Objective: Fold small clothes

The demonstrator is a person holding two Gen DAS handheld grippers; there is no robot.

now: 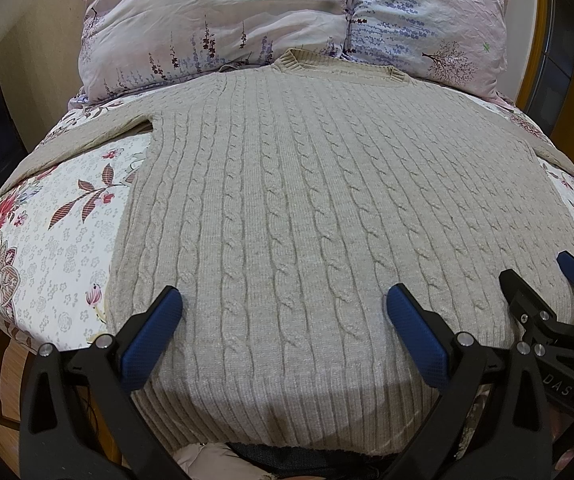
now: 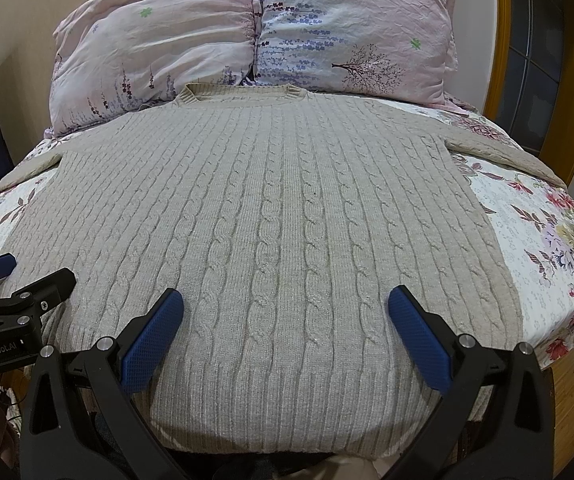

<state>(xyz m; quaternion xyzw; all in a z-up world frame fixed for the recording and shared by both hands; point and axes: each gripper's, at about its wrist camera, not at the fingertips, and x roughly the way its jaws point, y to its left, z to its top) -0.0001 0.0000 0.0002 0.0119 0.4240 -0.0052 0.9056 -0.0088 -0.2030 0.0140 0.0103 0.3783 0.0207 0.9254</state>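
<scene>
Lay flat on the bed (image 1: 59, 248): a beige cable-knit sweater (image 1: 307, 208), collar (image 1: 287, 60) toward the two floral pillows (image 1: 223, 28), ribbed hem (image 1: 279, 412) hanging over the near edge of the mattress. Sleeves spread outward to each side, the one on the left (image 1: 79, 140) running off toward the bed's corner.

Judged soft and limp, with some weight from the thick knit; likely to sag and stretch if lifted from one point, but not slippery, the cable ribs giving the pads something to bite. Best taken at the hem corners or at a shoulder and sleeve seam, two points at once, so the panel folds along a straight line rather than bunching.

Left tool (image 1: 283, 300) spread wide, blue pads (image 1: 155, 332) set over the knit just above the hem, nothing pinched between them; contact with the cloth could not be told. Right tool (image 2: 285, 300) likewise spread wide and empty, over the lower middle of the sweater. Both side by side near the hem, each visible at the edge of the other's view. No fold yet made.
</scene>
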